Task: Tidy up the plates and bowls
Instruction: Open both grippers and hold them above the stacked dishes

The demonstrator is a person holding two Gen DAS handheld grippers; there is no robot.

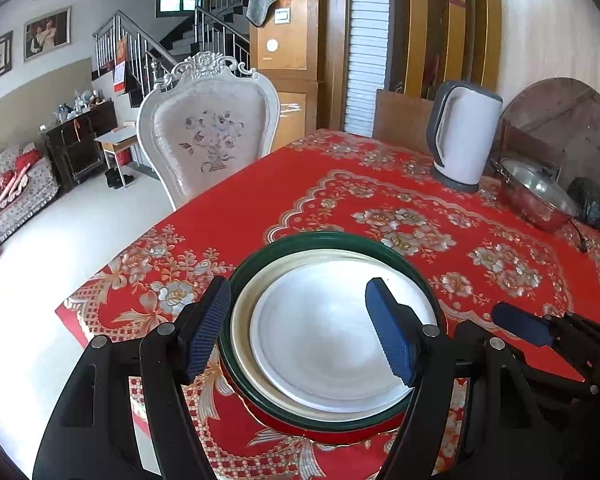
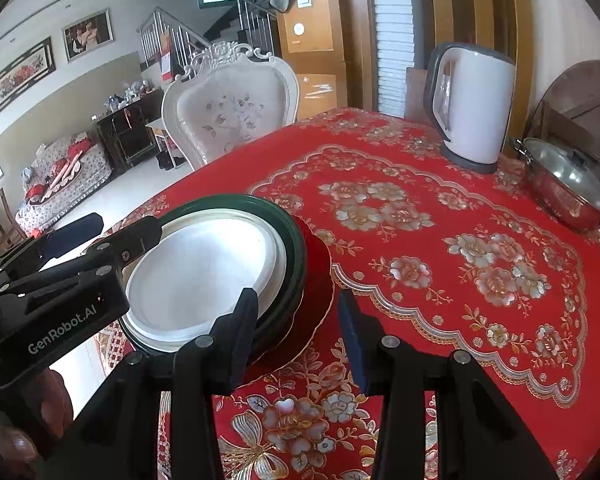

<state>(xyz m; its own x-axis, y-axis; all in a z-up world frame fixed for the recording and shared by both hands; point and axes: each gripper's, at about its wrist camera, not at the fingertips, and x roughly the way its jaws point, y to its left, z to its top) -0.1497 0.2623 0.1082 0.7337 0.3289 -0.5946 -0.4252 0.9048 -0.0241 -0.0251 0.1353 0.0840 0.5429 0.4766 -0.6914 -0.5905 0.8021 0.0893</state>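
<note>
A: Four pieces, as far as I can count, sit nested in one stack [image 1: 324, 332] near the left, near corner of the table [image 1: 380, 200]: a white plate [image 1: 320, 340] on top, a cream rim under it, a green-rimmed dish [image 1: 324, 240] below, and a red plate [image 2: 320, 280] with a scalloped gold edge at the bottom.

B: So the sorting looks close to done?

A: I'd judge so. No other plate or bowl lies loose on the red floral cloth, so what is left may only be straightening the stack or letting go.

B: And the hands?

A: The left gripper [image 1: 300, 328] hangs over the stack, fingers spread wide to either side of the white plate, holding nothing. The right gripper [image 2: 300, 340] is at the stack's right, fingers moderately apart and empty; one finger overlaps the green rim, contact unclear.

B: What can't you settle?

A: Whether the pieces are plates or shallow bowls; the nesting hides their depth. The stack's near edge is behind the fingers. Far right stand a white kettle [image 1: 464, 136] and a lidded steel pot [image 1: 536, 196], partly cut off.
</note>
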